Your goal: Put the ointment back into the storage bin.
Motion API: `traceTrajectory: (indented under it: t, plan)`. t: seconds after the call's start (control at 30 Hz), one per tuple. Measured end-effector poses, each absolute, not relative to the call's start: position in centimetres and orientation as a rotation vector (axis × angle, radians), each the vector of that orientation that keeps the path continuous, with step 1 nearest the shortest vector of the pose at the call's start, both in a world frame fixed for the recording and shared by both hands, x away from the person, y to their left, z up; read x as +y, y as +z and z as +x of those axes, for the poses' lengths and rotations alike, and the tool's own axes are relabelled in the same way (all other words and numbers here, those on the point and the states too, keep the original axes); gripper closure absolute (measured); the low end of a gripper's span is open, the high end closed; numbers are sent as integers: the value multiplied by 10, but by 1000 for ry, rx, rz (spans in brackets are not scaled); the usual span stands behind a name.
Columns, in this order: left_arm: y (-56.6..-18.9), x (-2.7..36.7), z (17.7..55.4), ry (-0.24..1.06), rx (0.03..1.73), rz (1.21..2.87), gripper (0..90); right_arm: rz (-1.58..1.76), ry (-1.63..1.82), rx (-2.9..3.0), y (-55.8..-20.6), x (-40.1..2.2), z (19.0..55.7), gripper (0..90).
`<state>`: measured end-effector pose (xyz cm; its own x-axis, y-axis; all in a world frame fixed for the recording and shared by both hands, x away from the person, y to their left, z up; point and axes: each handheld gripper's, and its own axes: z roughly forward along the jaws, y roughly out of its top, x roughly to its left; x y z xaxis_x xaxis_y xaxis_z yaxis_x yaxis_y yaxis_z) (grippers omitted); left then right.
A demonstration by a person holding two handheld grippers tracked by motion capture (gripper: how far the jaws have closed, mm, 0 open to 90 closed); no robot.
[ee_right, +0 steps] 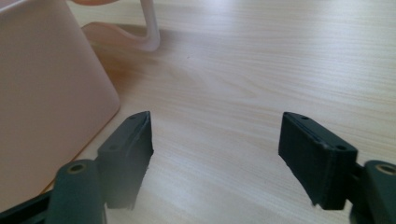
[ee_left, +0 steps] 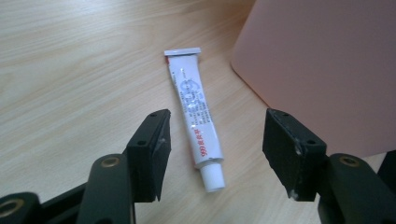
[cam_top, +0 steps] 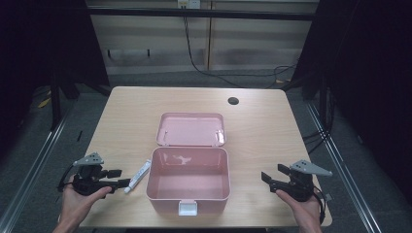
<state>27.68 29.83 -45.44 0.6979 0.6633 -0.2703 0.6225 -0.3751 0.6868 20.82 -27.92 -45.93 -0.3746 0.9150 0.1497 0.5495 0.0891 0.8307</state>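
a wooden table point(cam_top: 121, 111) is carrying a pink box point(cam_top: 188, 180) near its front edge, standing open and empty, with its lid point(cam_top: 191, 129) lying flat behind it and a white latch point(cam_top: 188, 208) facing the person. just to the left of the box, apart from its wall, a white tube point(cam_top: 138, 175) is lying flat on the wood, its cap toward the person and its crimped end pointing away. the left gripper point(cam_top: 118, 178) is hovering right at the cap end, jaws standing wide apart with the tube between them but touching neither pad, as the left gripper view is showing point(ee_left: 212, 149). the right gripper point(cam_top: 270, 175) is waiting on the far side of the box, jaws also spread, holding nothing. judging by this, the step in hand is the reach for the tube, most likely to put it into the box; the next move is calling for a small advance and drop so the pads are straddling the tube's body above the cap, then a gentle close so it is not squeezed flat. the tube point(ee_left: 195, 112) is bearing red "999" near the cap and lines of small print too fine to read.
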Motion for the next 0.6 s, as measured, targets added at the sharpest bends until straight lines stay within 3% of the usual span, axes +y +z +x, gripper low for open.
traceTrajectory:
  t: [0.37, 0.53, 0.6]
  plan:
    - [-441, 292, 280, 90, 987, 2111, 377, 1465, 1210, 1988, -459, -277, 207, 266]
    - [-428, 280, 288, 102, 974, 2196, 473, 1473, 1191, 2000, -459, -277, 208, 264]
    - [-421, 276, 292, 106, 974, 2225, 473, 1472, 1184, 2018, -460, -276, 209, 265]
